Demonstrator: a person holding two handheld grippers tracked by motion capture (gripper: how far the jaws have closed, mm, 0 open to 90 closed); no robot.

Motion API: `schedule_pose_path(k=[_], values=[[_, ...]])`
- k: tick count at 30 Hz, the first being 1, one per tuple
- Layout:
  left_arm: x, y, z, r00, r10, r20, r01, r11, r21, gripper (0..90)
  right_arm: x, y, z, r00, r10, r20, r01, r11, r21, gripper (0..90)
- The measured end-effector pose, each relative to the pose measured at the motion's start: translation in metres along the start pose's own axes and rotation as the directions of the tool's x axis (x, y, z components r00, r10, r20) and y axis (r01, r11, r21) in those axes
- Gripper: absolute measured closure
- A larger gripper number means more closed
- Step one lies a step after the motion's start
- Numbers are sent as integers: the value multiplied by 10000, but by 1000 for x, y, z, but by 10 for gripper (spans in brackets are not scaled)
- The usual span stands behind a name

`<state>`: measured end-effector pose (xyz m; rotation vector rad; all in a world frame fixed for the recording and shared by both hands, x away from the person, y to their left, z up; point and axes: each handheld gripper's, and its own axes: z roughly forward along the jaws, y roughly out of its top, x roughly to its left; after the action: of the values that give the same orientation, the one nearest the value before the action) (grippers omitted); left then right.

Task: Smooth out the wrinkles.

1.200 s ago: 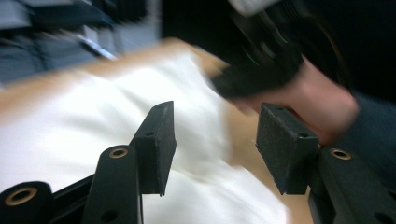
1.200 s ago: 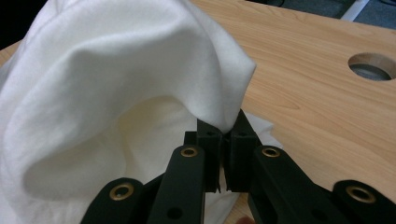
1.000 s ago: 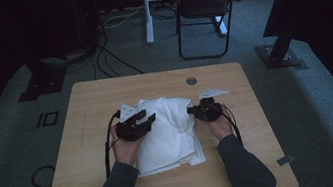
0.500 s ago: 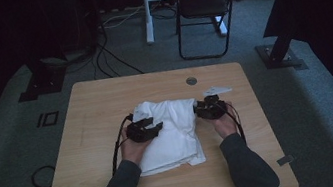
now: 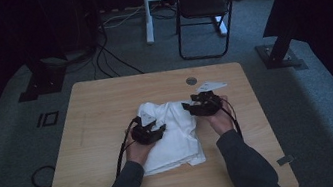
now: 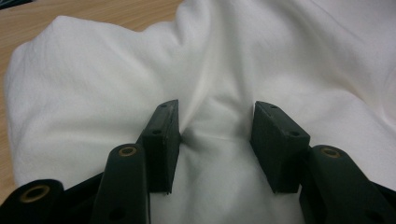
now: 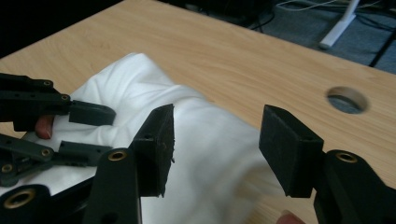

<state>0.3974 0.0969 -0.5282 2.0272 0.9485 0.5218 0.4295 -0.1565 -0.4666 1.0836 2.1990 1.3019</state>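
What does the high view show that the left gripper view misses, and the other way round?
The high view takes in the whole light wooden table, the black folding chair behind it, a white paper triangle, and the right hand-held gripper, jaws apart, at the right edge of the crumpled white cloth. The left gripper view gives the close detail: the left hand-held gripper with its jaws apart, pressed down on the cloth, a small pucker of fabric between them. Both views show the white cloth, the wooden tabletop and the left hand-held gripper.
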Motion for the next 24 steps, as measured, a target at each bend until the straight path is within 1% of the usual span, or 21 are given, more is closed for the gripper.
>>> schedule_pose_path(k=[3, 4, 5, 7, 8, 9, 10, 11, 12, 13, 14, 15, 16, 17, 18, 19, 20, 21, 22, 23, 24], values=[[0, -1, 0, 10000, -11, -6, 11, 10000, -23, 524, 7, 2, 18, 9995, -136, -288, 143, 9996, 252, 433], [0, -1, 0, 10000, -15, -1, 15, 10000, -52, 524, 9, 2, 26, 9992, -147, -382, 165, 9988, 466, 420], [-1, -1, 0, 10000, 9, -30, -9, 10000, -67, 524, 11, 2, 34, 9989, -196, -414, 226, 9972, 719, 417], [-2, -2, 0, 9999, 40, -100, -41, 9999, -131, 523, 14, 2, 49, 9985, -388, -399, 426, 9942, 991, 428], [-2, -3, 0, 9999, 59, -130, -61, 9999, -153, 523, 15, 3, 56, 9982, -425, -426, 473, 9918, 1184, 479], [-2, -3, 0, 9999, 13, -118, -16, 9998, -204, 523, 16, 3, 62, 9979, -492, -411, 546, 9881, 1435, 602], [-1, -4, 0, 9999, 6, -118, -9, 9997, -253, 522, 16, 3, 66, 9970, -680, -356, 733, 9812, 1784, 698], [-1, -4, -1, 9999, -19, -110, 16, 9996, -288, 522, 15, 3, 69, 9965, -820, -157, 835, 9764, 1989, 771], [-1, -5, -1, 9999, -46, -93, 43, 9995, -319, 522, 12, 4, 70, 9970, -777, 36, 753, 9757, 2057, 837], [-1, -5, -1, 9999, -71, -72, 68, 9994, -341, 522, 7, 4, 68, 9980, -596, 200, 543, 9777, 2031, 869], [0, -5, -1, 10000, -81, -30, 80, 9993, -378, 522, 0, 4, 66, 9979, -431, 489, 325, 9791, 2009, 881], [0, -5, -1, 9999, -108, 19, 108, 9991, -401, 522, -7, 4, 62, 9964, -251, 810, 89, 9809, 1944, 880], [0, -5, -1, 9999, -127, 73, 130, 9991, -413, 521, -15, 3, 57, 9958, 120, 911, -285, 9829, 1822, 880], [0, -5, -1, 9999, -110, 42, 111, 9993, -354, 522, -22, 1, 53, 9934, 348, 1094, -541, 9824, 1787, 879], [0, -5, -1, 9999, -99, 45, 101, 9993, -363, 521, -26, -1, 48, 9816, 44, 1908, -407, 9815, 1869, 898], [1, -5, -1, 9999, -120, 51, 122, 9992, -376, 521, -29, -3, 45, 9669, -257, 2539, -259, 9799, 1980, 897], [1, -6, -1, 9999, -136, 63, 138, 9991, -413, 521, -35, -5, 41, 9675, 134, 2526, -616, 9810, 1838, 884], [1, -6, -1, 9999, -148, 77, 151, 9990, -425, 521, -39, -7, 36, 9701, 623, 2345, -1025, 9813, 1632, 825], [1, -6, -1, 9999, -149, 65, 152, 9989, -434, 521, -41, -9, 30, 9736, 903, 2097, -1209, 9830, 1382, 747], [0, -6, -1, 9999, -125, 48, 127, 9990, -428, 521, -39, -11, 24, 9795, 1119, 1673, -1319, 9847, 1136, 675], [0, -6, -1, 10000, -90, 30, 91, 9991, -415, 521, -35, -13, 17, 9850, 1176, 1263, -1300, 9869, 950, 614]])
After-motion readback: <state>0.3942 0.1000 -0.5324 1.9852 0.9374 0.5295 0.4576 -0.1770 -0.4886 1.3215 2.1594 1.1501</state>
